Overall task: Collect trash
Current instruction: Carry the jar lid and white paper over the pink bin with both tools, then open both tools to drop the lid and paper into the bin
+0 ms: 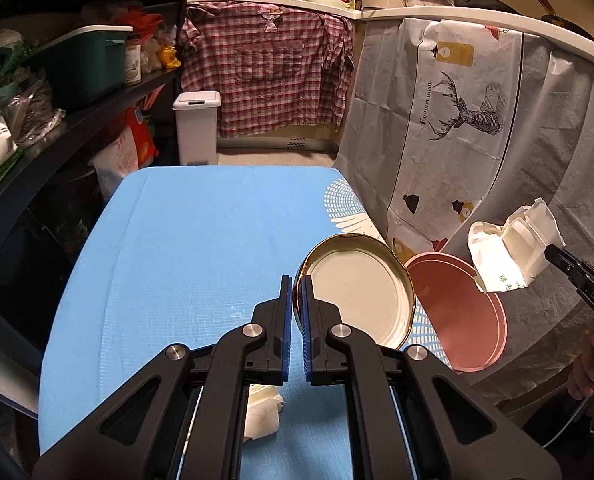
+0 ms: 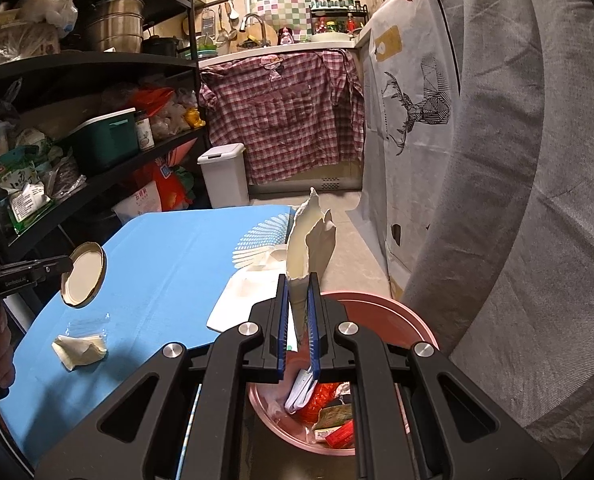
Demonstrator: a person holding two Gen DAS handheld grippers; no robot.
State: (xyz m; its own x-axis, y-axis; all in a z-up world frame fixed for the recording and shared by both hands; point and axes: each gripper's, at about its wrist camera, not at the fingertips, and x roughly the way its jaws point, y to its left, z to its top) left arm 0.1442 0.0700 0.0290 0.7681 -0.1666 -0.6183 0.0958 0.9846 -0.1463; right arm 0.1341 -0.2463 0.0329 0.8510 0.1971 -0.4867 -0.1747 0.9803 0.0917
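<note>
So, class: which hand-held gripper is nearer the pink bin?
Right. The right hand-held gripper holds a crumpled carton directly above the pink bin; the left hand-held gripper holds a lid over the table beside it.

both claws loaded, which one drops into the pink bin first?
Right, probably. The right claw holds the torn carton directly above the pink bin. The left claw grips the jar lid over the blue table, beside the bin.

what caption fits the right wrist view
Right gripper holds a torn carton over the pink bin.
</note>
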